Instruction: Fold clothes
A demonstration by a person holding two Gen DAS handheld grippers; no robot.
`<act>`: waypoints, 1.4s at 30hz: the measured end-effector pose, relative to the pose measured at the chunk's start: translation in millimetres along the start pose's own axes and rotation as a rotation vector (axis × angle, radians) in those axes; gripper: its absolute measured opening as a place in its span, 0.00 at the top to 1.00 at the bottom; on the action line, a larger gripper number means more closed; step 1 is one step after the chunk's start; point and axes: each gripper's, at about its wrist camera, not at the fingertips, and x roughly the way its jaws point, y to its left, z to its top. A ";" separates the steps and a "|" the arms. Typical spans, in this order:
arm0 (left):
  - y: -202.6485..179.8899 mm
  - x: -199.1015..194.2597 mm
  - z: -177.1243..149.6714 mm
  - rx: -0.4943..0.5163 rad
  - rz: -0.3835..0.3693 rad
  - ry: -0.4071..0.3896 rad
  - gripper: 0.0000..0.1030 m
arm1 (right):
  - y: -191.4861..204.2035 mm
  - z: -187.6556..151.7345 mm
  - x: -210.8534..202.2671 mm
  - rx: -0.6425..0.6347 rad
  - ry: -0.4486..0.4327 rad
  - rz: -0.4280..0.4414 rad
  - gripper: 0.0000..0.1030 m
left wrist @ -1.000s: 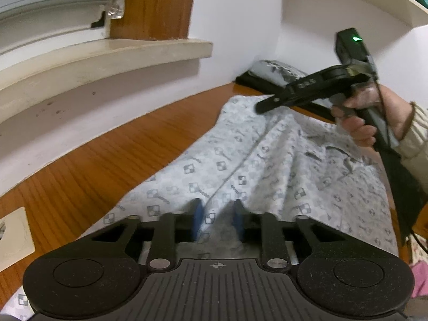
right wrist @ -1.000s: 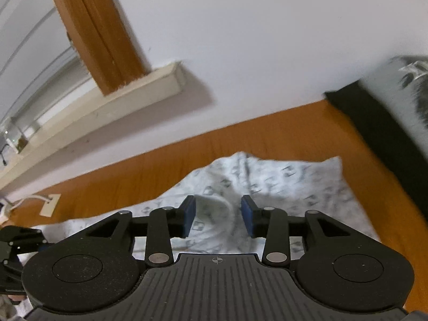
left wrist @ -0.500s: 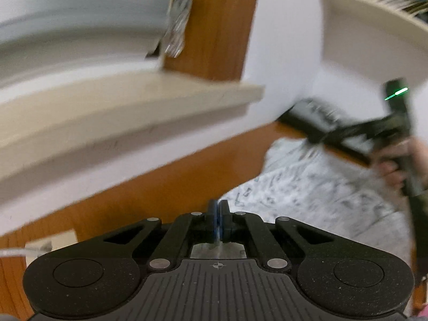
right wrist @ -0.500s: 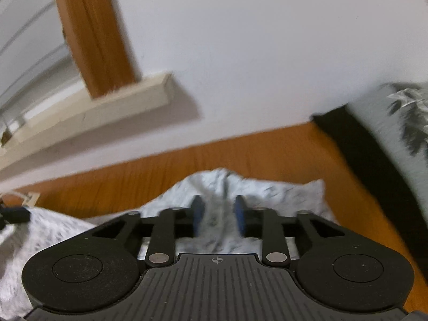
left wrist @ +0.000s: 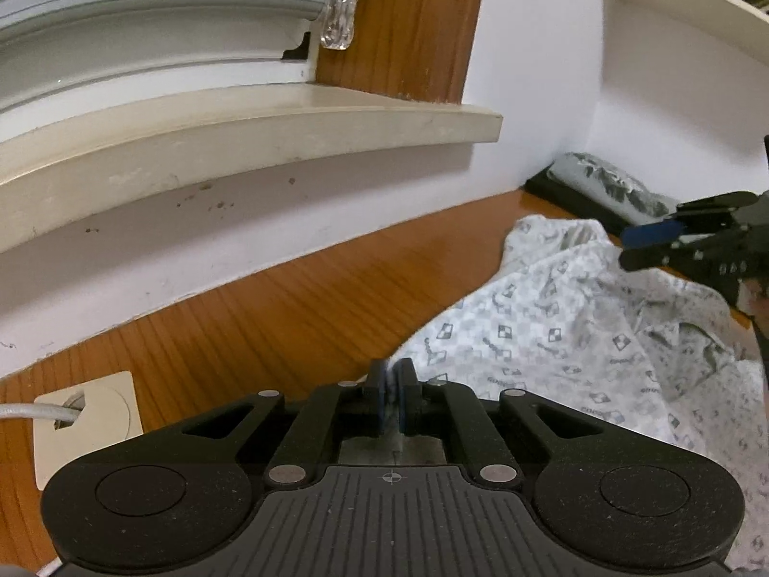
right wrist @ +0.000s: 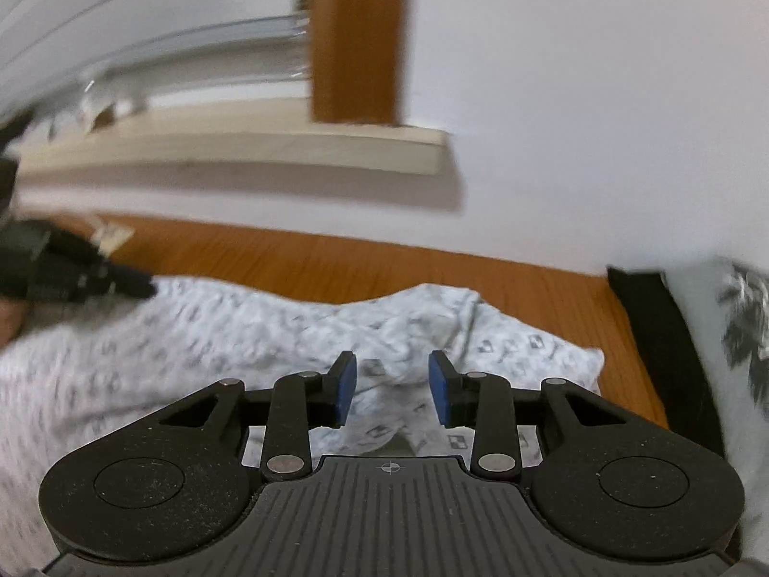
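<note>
Wooden bench (left wrist: 298, 307), set against a white wall below a window sill (left wrist: 250, 130); a socket plate (left wrist: 86, 428) with a cable sits in the bench surface towards its left end.

Patterned grey-white garment (left wrist: 567, 336) is spread over the right half of the bench, its far corner lying just short of the back edge. It looks like a shirt or pyjama top, though the type cannot be settled. The cloth is rumpled and raised in ridges, presumably because it is being drawn up from one edge rather than lying at rest.

Folded dark and grey printed fabric (left wrist: 610, 182) is stacked at the far right corner against the wall, likely parked there to keep the working area free.

Left tool (left wrist: 393, 401) is clenched on the garment's near-left edge, a sliver of cloth seen pinched between the blue pads. The grip at the hem is judged to be the anchor for a fold.

Right tool (right wrist: 391, 392) is released, its pads standing apart with cloth below them but not pressed. It is seen from the left wrist view hovering over the garment's far right part (left wrist: 673, 245), probably lining up a second grasp so the edge can be carried across evenly.
</note>
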 end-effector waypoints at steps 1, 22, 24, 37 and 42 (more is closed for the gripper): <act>0.2 -0.1 -0.1 -0.001 -0.001 -0.001 0.95 | 4.4 0.7 1.8 -0.038 0.001 -0.004 0.66; 3.5 -0.7 -3.0 -0.018 -0.028 -0.013 0.90 | -44.9 46.9 39.3 0.128 0.048 -0.309 0.89; 4.5 0.2 -3.4 -0.021 -0.026 -0.010 0.89 | -47.8 39.2 33.8 0.162 0.059 -0.261 0.89; 4.5 -0.9 -3.0 -0.019 -0.020 -0.010 0.88 | -43.6 2.5 38.6 0.400 0.039 -0.066 0.83; -1.2 -8.0 -2.7 0.000 0.039 -0.025 0.77 | -50.5 -1.0 26.5 0.477 -0.064 -0.112 0.93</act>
